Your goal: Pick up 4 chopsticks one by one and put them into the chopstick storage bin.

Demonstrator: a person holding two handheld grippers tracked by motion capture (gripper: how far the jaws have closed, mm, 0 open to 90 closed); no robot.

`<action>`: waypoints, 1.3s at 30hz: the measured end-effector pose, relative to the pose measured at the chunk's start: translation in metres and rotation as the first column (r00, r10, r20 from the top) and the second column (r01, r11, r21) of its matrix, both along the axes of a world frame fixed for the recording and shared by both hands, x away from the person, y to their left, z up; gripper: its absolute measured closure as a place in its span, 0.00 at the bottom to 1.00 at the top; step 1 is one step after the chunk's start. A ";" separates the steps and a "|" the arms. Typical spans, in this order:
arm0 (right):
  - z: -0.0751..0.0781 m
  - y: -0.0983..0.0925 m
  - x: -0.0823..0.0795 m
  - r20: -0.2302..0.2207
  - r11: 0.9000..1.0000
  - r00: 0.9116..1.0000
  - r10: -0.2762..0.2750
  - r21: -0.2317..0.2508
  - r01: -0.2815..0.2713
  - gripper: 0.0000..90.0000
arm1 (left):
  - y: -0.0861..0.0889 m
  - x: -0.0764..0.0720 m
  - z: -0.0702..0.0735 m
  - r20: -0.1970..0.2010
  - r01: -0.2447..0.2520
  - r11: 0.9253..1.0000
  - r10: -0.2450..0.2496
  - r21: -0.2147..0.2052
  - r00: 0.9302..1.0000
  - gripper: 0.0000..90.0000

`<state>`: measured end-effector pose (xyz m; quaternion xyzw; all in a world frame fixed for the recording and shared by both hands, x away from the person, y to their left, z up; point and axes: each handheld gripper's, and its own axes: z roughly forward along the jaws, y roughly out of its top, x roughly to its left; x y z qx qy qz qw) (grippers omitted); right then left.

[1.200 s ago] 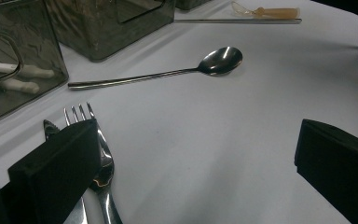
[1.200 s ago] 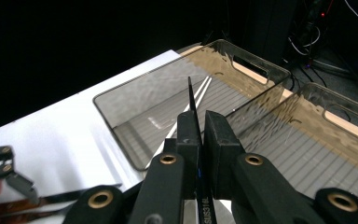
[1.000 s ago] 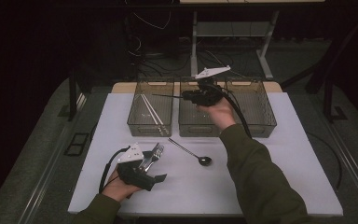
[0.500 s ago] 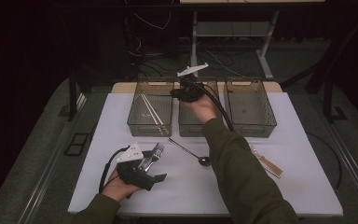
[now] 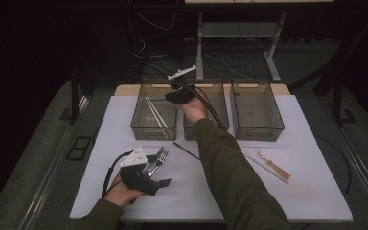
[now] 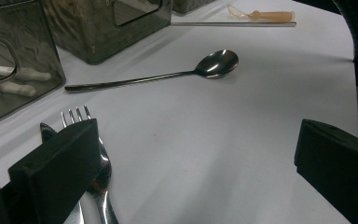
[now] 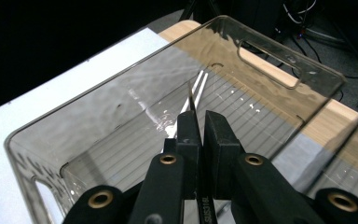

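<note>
Chopstick [image 7: 192, 99] sat pinched in right gripper [image 7: 200, 122] over left bin [image 5: 154, 111] (white pair [image 5: 154, 114] already inside). Left gripper [image 5: 160, 175] gaped wide by fork [image 6: 92, 154]; spoon [image 6: 168, 72] remained.

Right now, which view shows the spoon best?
The left gripper view: the spoon lies whole and sharp on the white table, bowl and handle clear. In the high view just its thin handle shows beside the person's sleeve, which covers the bowl.
</note>
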<state>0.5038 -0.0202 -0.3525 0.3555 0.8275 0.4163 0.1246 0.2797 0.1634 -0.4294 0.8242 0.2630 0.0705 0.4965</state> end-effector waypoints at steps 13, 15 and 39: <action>-0.010 0.017 0.009 -0.010 0.999 1.000 -0.026 -0.034 0.025 0.94 | -0.001 0.000 0.000 -0.007 0.008 1.000 -0.008 0.001 1.000 0.00; -0.012 0.019 0.008 -0.015 0.999 1.000 -0.028 -0.040 0.027 0.94 | 0.000 0.000 0.000 -0.006 0.008 1.000 -0.008 0.000 1.000 0.00; -0.016 0.020 0.002 -0.083 0.998 0.996 0.018 -0.058 -0.023 0.73 | 0.000 0.000 0.000 -0.005 0.010 1.000 -0.010 0.002 1.000 0.00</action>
